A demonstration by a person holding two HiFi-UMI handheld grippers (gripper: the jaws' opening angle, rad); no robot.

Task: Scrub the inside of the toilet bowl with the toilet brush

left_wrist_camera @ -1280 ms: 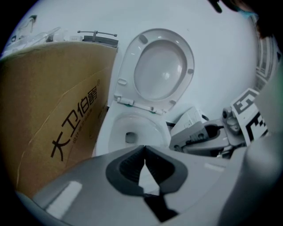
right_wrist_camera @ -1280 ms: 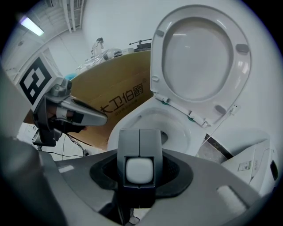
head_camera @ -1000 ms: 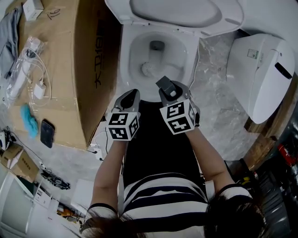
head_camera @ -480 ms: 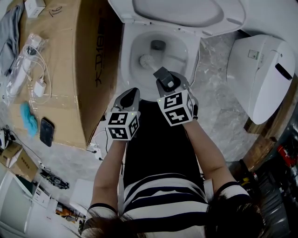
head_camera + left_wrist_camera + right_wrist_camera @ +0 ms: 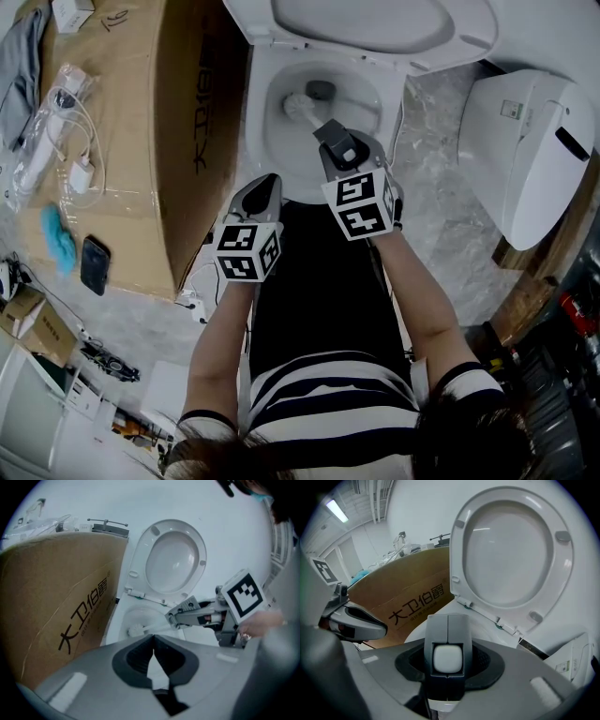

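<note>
As R gripper (image 5: 335, 148) reaches over toilet bowl (image 5: 255, 141), jaws tight on toilet brush (image 5: 293, 106), L gripper (image 5: 263, 190) hangs beside it, jaws closed, empty.

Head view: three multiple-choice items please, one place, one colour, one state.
1. Where is the brush head? A in the toilet bowl B in a bucket C on the floor
2. What colour is the cardboard box? A white B brown C blue
3. The left tongs are: A shut on the brush B wide open C shut, empty
Answers: A, the head sits inside the bowl; B, plain brown card; C, they meet with nothing between them.
</note>
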